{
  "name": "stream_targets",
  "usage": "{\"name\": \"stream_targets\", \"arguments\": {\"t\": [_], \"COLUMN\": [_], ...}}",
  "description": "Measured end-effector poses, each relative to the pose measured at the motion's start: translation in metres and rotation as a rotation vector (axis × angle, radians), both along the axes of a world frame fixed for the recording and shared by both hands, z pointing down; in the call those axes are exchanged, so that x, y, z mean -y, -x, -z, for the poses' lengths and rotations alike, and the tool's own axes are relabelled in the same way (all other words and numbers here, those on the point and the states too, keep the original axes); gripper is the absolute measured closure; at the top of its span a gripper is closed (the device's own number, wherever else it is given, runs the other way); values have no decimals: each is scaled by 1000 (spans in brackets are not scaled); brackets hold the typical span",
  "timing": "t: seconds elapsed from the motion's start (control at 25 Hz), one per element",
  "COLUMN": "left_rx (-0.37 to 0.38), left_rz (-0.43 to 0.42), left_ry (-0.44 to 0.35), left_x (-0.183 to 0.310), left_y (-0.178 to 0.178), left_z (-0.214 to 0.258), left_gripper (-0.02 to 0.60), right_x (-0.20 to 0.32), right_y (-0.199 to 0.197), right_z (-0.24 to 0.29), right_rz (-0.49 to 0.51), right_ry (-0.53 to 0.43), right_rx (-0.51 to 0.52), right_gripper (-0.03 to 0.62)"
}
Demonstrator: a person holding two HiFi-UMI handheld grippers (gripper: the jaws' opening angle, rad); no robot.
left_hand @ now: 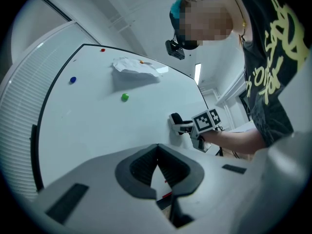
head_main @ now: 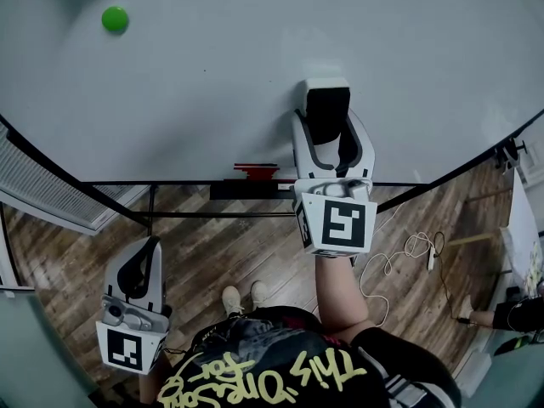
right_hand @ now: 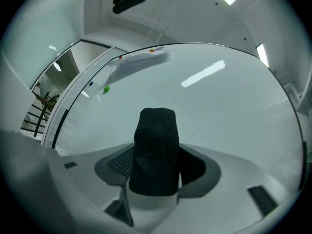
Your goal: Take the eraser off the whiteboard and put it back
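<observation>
Both grippers closed — right gripper (head_main: 331,143) on eraser (head_main: 327,109) against whiteboard (head_main: 255,75), left gripper (head_main: 144,249) empty.

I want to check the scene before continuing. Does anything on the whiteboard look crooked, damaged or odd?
Only one thing: the sheet of paper near the top edge of the whiteboard is crumpled and bulges off the surface instead of lying flat. The eraser, clamped in the right gripper, looks intact.

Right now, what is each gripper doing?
Left gripper: jaws shut, nothing between them.
Right gripper: jaws shut on the eraser.
</observation>
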State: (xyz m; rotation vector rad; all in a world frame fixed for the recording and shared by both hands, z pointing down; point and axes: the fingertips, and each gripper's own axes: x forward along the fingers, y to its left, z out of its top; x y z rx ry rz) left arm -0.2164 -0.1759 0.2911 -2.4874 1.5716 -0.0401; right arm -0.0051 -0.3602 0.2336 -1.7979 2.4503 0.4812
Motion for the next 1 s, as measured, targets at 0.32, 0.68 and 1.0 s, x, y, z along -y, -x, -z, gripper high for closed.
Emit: {"name": "stream_targets", "arguments": {"t": [0.32, 0.68, 1.0], "left_rx": [-2, 5, 6], "left_rz": [3, -28, -63], "left_ry": [-2, -11, -25], "left_x": [-4, -6, -7], "left_y": [-4, -19, -33], "left_z": [0, 2, 7], "left_gripper": [575, 575, 575], "right_x": [-14, -43, -67], "right_y": [-2, -9, -18], "right_z": [6, 17, 30], "right_rz": [36, 80, 89], "right_ry": [-16, -27, -58], "right_rx": [2, 17, 28], "right_gripper": [334, 333, 333]}}
